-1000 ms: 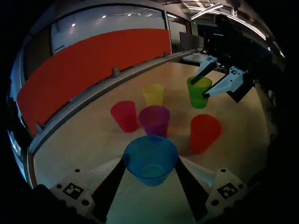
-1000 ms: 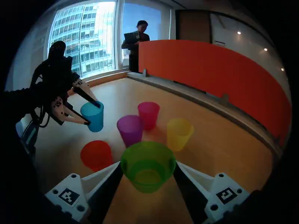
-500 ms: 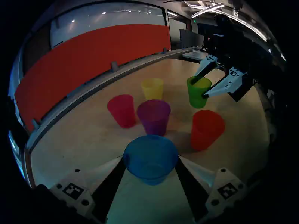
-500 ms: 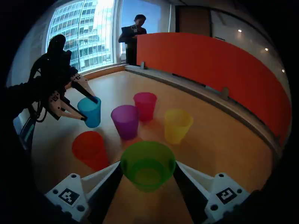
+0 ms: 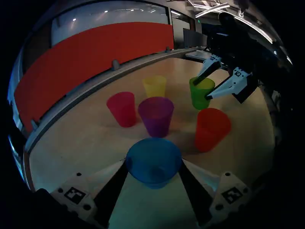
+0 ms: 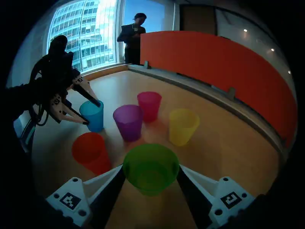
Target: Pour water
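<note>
A: Your left gripper [image 5: 152, 166] has white fingers [image 5: 99, 177], black inside, each carrying a square black-and-white marker [image 5: 74, 194] and dark screw holes [image 5: 79, 174].
B: Your right gripper [image 6: 151, 168] matches. Farther off, your left one's body is black, with a looping cable [image 6: 39, 114].

Pale wooden worktop [image 6: 228, 152], bounded along one edge by a long orange partition [image 6: 228, 65]. Tall windows [image 6: 87, 34] give onto a glazed tower and blue sky, with a person [image 6: 131, 36] standing beside them. Strip lights [image 5: 211, 8] cross the dim ceiling.
</note>
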The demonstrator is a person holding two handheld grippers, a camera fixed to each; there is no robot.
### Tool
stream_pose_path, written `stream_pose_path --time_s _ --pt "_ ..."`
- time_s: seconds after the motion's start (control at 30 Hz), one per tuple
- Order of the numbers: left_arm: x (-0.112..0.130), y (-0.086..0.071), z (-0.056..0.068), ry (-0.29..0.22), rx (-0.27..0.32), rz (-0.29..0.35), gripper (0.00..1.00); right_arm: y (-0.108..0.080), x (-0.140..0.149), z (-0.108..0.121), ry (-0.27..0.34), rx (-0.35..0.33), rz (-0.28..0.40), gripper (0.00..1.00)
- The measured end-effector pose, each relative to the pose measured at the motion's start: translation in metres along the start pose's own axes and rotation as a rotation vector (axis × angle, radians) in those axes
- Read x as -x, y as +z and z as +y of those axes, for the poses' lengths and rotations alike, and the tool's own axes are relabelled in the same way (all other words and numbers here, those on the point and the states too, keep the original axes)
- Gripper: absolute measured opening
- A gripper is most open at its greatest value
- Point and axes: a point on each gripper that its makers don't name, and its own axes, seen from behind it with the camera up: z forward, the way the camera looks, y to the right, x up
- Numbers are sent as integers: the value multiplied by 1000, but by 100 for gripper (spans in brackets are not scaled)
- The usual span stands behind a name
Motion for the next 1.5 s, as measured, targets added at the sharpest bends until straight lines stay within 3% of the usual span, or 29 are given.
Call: stream_pose_path --time_s 0.67,0.8,1.5 --pt "16 5 3 -5 14 -35 88 7 5 0 -1 1 -10 91" --pt "18 4 1 3 10 -42 95 8 5 -2 -1 -3 -11 92" --pt "29 -7 -5 6 -20 -66 95 13 14 -3 12 -5 -24 92"
